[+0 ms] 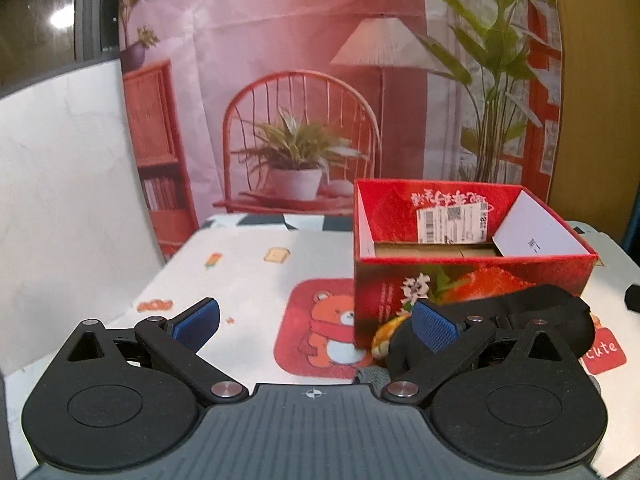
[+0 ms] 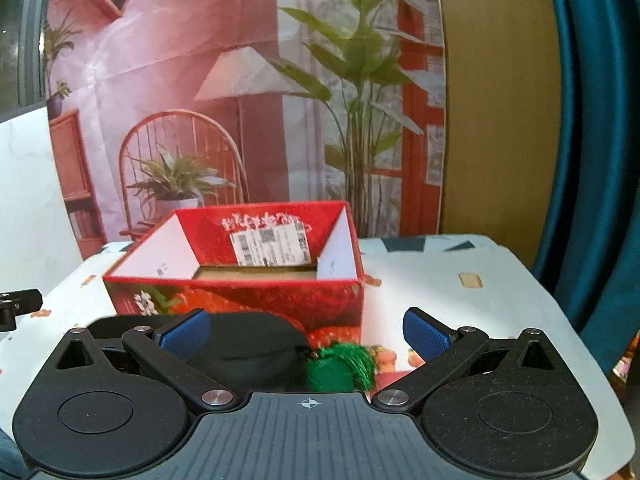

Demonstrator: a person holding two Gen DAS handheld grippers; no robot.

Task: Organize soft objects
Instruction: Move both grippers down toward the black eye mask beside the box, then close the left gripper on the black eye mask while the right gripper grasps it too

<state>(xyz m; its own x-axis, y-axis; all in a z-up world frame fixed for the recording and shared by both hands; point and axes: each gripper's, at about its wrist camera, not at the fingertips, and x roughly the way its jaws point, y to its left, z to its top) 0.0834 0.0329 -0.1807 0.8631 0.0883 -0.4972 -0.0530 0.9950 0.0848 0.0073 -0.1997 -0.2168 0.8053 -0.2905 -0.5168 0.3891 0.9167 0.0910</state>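
Both grippers, left (image 1: 316, 322) and right (image 2: 306, 330), are wide apart, holding nothing. A black sock (image 1: 552, 312), maybe, lies touching the red box (image 1: 472, 276).

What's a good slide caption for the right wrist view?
Open right tool hovering over a black soft item and green tassel, in front of the open red box.

Warm indoor light, soft focus, fisheye-bent edges.
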